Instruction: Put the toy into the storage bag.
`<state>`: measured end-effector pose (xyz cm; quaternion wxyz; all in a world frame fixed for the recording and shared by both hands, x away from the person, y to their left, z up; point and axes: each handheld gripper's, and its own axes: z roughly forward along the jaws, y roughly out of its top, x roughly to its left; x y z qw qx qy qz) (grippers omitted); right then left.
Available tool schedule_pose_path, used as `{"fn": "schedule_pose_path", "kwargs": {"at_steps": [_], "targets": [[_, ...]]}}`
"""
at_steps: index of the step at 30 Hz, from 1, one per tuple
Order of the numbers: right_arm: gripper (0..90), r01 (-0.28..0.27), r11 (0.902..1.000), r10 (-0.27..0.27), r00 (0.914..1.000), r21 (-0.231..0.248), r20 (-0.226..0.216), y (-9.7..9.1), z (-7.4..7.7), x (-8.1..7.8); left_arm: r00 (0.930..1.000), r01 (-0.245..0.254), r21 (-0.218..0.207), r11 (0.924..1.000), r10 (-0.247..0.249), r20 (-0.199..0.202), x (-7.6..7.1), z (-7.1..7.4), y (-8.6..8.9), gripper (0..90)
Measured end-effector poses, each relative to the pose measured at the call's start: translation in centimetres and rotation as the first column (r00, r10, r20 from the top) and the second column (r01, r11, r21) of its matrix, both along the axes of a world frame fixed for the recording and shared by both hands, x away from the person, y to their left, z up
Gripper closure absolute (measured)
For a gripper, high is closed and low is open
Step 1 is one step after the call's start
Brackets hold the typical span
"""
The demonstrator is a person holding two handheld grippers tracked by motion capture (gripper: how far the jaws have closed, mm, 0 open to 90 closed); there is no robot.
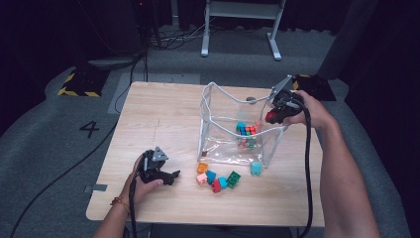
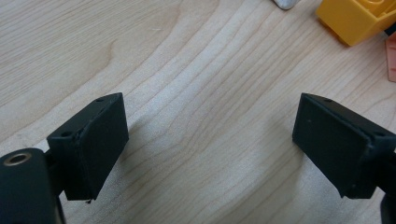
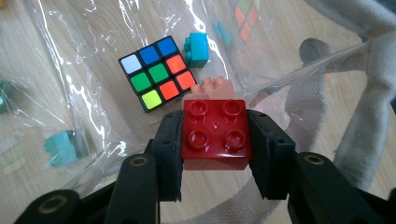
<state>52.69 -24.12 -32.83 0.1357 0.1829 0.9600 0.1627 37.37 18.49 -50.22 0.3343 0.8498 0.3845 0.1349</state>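
Lower left of the high view: left gripper parked on the pale wooden table, jaws spread wide with nothing but bare wood between them in its own view. Pointing toward the loose pile of small plastic building blocks just to its right, close but not touching. Corner of a yellow plastic block peeking in at the upper right of the left gripper view, so that pile sits ahead and to the right of those jaws.

Middle of the high view: clear plastic bag with white fabric trim, standing open-topped. Inside, on the bottom: a multicoloured puzzle cube, a teal plastic block just beside its upper right corner, a pinkish plastic block right below that.

Right side: right gripper up at the bag's right rim, clamped tight on a red square four-stud plastic block, studs facing the camera, one jaw on each side wall. Red block hanging above the bag's opening, with the pink block and cube straight below and slightly ahead of it in the right gripper view. White strap of the trim crossing just under the jaws.

Looks like mid-drop-off: block already over the mouth, so next move probably just a release straight down. Only worry: that strap close under the jaws, so maybe worth nudging further in over the cube side before letting go.
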Motion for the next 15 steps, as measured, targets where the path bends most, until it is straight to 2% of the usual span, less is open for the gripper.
{"fn": "schedule_pose_path", "kwargs": {"at_steps": [7, 9, 13, 15], "targets": [[58.8, 0.001, 0.9999, -0.001, 1.0, 0.013, 0.006, 0.06, -0.02, -0.14, 1.0, 0.0, 0.0, 1.0, 0.0, 0.0, 0.0, 0.0, 0.0, 10.7], [55.7, 0.004, 0.9999, -0.005, 0.9999, 0.015, 0.015, 0.01, -0.01, -0.12, 1.0, 0.0, 0.0, 1.0, 0.0, 0.0, 0.0, 0.0, 0.0, 10.7], [53.8, 0.009, 0.9992, -0.01, 0.9994, 0.04, 0.034, -0.07, 0.15, -0.28, 1.0, -0.001, 0.001, 1.0, 0.001, 0.002, 0.0, 0.01, 0.0, 10.7], [51.7, 0.001, 0.9975, -0.004, 0.9989, 0.07, 0.047, -0.17, 0.27, -0.55, 1.0, 0.0, 0.0, 1.0, 0.0, 0.0, 0.0, 0.0, 0.0, 10.7]]}}
